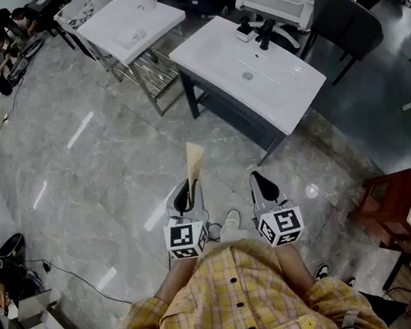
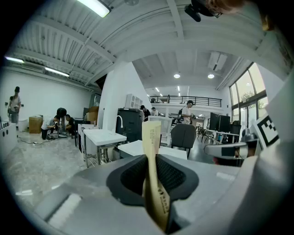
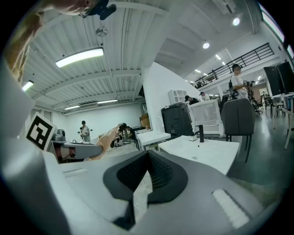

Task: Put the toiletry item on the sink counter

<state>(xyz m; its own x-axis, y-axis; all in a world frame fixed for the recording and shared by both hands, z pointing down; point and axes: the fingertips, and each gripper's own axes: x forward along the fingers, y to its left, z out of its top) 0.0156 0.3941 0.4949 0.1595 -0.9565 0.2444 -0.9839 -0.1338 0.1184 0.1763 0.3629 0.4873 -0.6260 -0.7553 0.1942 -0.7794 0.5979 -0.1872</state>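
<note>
Carry step: left gripper [image 1: 188, 193] pinching a flat beige paper sachet [image 1: 194, 162], right gripper [image 1: 264, 186] pressed together empty, well short of the white rectangular sink counter [image 1: 286, 86], so an approach looks next.

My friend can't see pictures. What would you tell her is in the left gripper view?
The left claw pinches a flat tan packet that stands upright. Behind it are white sink counters on a shiny grey floor in a big room, with people far off.
</note>
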